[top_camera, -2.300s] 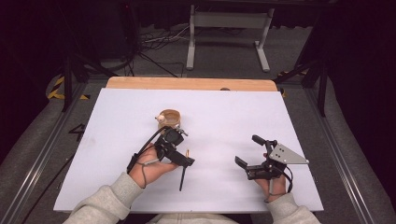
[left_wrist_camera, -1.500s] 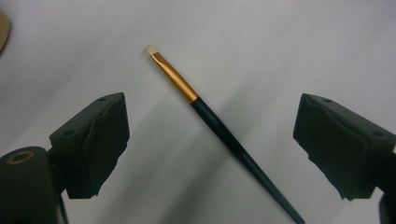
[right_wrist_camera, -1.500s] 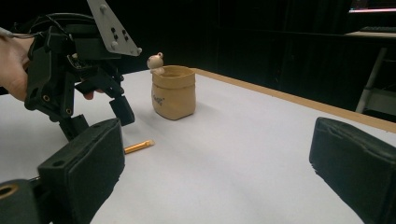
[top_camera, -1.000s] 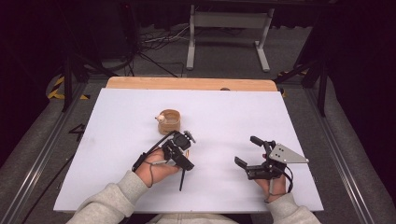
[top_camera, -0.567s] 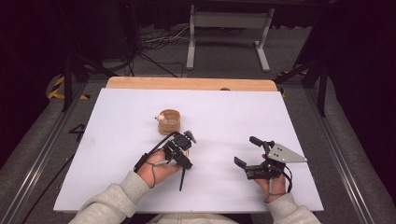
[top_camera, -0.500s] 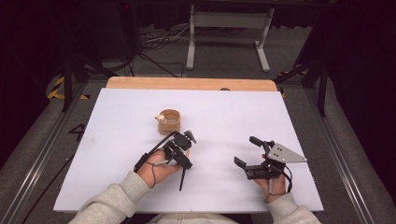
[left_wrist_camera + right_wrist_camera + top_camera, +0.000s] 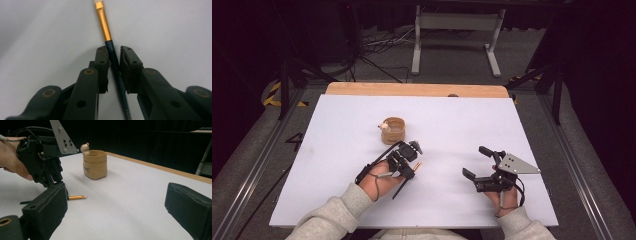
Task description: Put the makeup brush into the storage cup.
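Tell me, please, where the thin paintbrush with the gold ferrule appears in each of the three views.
High view: the paintbrush lies on the white table, its gold tip poking out right of the left gripper.
Left gripper view: the paintbrush runs up the middle between the black jaws, which have just been closing on it.
Right gripper view: the paintbrush lies at lower left.
Shared landmark: the tan cup.

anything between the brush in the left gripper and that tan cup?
Nothing visible. The left gripper, jaws just closing on the paintbrush, sits just short of the tan cup, with bare white table between them. The right gripper is off to the side.
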Tool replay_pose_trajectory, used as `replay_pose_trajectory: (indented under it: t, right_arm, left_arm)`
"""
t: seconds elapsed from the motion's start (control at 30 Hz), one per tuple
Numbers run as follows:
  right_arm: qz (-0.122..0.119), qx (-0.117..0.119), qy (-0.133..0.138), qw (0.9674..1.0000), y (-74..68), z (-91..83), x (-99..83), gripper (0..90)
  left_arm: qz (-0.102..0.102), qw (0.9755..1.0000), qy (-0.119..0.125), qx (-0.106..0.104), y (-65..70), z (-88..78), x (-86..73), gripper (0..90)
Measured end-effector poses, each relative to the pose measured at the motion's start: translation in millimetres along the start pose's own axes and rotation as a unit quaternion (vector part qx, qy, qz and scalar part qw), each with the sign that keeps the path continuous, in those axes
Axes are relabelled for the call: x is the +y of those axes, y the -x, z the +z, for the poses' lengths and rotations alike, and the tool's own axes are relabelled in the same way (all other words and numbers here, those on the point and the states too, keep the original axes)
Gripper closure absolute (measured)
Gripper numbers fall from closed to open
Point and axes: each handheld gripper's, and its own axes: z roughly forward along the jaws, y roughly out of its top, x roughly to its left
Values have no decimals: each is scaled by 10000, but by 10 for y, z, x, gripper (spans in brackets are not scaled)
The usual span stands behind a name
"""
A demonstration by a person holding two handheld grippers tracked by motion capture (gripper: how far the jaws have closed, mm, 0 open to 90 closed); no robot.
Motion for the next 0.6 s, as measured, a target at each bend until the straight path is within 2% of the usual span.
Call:
replay_pose_trajectory:
  t: [0.1, 0.33, 0.6]
  right_arm:
    - [5, -5, -21, 10000, -3, 3, -1, 46]
    - [12, -1, -23, 10000, -1, 4, -3, 47]
    - [15, 15, -21, 10000, -2, 4, -2, 51]
  left_arm:
    - [25, 10000, -32, 22, -4, -3, 3, 814]
    - [43, 9999, -78, 106, -17, -21, 9, 819]
    - [202, 9997, 4, 104, -10, -110, 9, 824]
